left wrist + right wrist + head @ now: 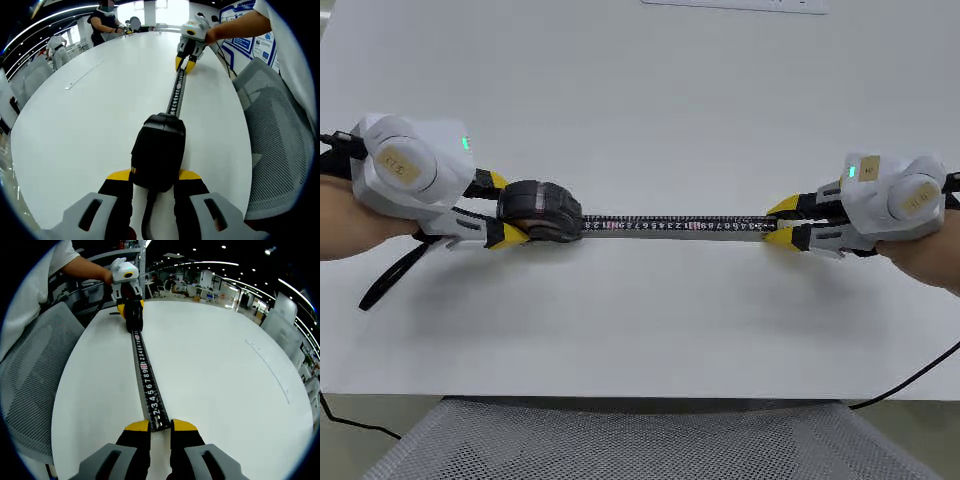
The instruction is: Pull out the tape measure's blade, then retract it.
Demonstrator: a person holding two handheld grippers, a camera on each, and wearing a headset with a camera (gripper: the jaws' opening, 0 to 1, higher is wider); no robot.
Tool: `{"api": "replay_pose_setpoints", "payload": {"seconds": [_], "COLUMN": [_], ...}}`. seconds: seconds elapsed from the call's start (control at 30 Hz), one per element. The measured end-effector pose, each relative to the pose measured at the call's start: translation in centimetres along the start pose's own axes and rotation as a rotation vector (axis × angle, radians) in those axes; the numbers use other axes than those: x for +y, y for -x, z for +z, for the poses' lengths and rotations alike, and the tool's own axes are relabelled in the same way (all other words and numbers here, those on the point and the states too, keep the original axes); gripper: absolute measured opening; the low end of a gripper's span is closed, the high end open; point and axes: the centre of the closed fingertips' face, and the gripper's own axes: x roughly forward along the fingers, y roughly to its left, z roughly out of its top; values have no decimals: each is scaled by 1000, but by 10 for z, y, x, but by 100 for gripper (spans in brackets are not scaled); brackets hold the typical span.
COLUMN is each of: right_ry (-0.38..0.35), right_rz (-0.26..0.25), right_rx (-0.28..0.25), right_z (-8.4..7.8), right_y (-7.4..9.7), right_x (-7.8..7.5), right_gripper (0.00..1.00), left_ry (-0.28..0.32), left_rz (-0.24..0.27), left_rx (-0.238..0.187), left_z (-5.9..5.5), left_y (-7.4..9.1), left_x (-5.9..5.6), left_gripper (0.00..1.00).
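the white worktop (640, 100) carries the whole scene. the left gripper (503, 208) sits at the left of the head view, its yellow-tipped jaws closed around the black tape measure case (542, 210), one jaw on each side of it. in the left gripper view the case (159, 150) stands between the two jaws, and a dark strap runs back from it between them.

the blade (670, 223) is drawn out of the case and runs straight across the worktop toward the right gripper (782, 223), well apart from the left one. it lies low over the surface; whether it touches the worktop cannot be told. its printed numbers face up, clear in the right gripper view, where the blade (147, 380) stretches away to the far case.

the right gripper's jaws are pinched on the blade's free end, the tip sitting between the two yellow tips (136, 426).

a black strap (390, 275) lies on the worktop beside the left gripper. a grey mesh chair (640, 445) stands against the near edge of the worktop, and a thin black cable (910, 380) hangs over that edge at the right.
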Motion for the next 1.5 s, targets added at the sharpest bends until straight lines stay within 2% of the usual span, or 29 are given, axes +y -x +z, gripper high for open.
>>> {"api": "replay_pose_setpoints", "payload": {"seconds": [0.2,0.23,0.3,0.33,0.43,0.7,0.83,0.87,0.97,1.03,1.07,1.13,1.2,1.23,1.3,1.37,1.47,1.5], "right_ry": [-13,-47,-64,-59,-74,-83,-115,-125,-180,-183,-194,-219,-234,-260,-273,-279,-296,-303], "right_rz": [-4,-5,-12,-23,-18,-22,-35,-38,-50,-52,-59,-66,-80,-86,-87,-102,-120,-129], "right_rx": [3,-17,-23,-18,-26,-36,-60,-65,-74,-79,-78,-85,-87,-95,-100,-100,-105,-101], "right_z": [0,2,3,3,4,8,14,14,13,12,10,9,7,6,6,5,5,4], "right_y": [0,2,4,4,4,5,11,11,12,13,13,15,16,16,17,18,20,21], "right_x": [-1,-1,-3,-5,-4,-3,-2,-2,0,3,4,6,8,9,13,16,21,23], "right_gripper": [12,13,19,21,21,22,25,26,34,36,37,40,43,46,48,50,55,56], "left_ry": [-5,1,18,22,19,32,89,89,146,149,182,200,221,254,290,307,348,351], "left_rz": [1,5,0,7,3,3,14,23,51,92,90,124,134,153,155,191,220,212], "left_rx": [3,5,13,0,-13,-21,-72,-70,-100,-120,-134,-146,-136,-156,-166,-184,-198,-198], "left_z": [0,-1,-3,-1,1,2,8,6,7,7,8,6,1,1,0,-1,-5,-7], "left_y": [0,0,0,1,2,4,12,13,18,22,25,29,30,31,32,34,36,36], "left_x": [0,1,0,1,0,-3,-5,-5,-5,-2,-5,-3,-6,-5,-9,-10,-14,-19], "left_gripper": [27,29,38,43,40,42,46,47,51,52,54,55,55,56,57,58,62,63]}}
